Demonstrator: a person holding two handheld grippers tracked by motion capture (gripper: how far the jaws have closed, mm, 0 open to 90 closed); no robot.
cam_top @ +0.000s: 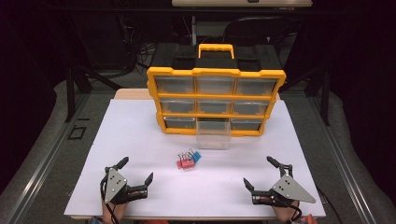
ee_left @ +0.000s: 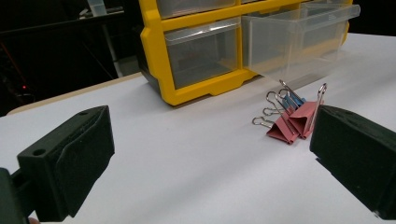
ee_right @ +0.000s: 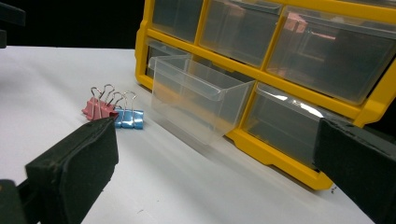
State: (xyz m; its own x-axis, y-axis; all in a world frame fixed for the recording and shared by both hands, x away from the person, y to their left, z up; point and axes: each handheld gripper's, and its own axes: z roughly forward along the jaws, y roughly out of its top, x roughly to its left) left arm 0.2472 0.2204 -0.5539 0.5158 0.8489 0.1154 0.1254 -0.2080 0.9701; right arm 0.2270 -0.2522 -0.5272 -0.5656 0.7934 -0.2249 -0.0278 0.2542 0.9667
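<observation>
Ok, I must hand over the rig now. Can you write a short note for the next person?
Left gripper: open, holding nothing, low over the table.
Right gripper: open, holding nothing.
Binder clips: two pink and one blue, lying together on the table in front of the yellow organizer.
Done: the bottom middle drawer is pulled out; it looks empty.
Left, probably: put the clips into that drawer and push it shut.

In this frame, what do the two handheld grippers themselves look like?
Both are black two-jaw tools. The left gripper and right gripper each carry a grey three-cornered metal plate with small holes; a thin black cable trails from the left one. The jaw pads are blocky, matte black.
</observation>
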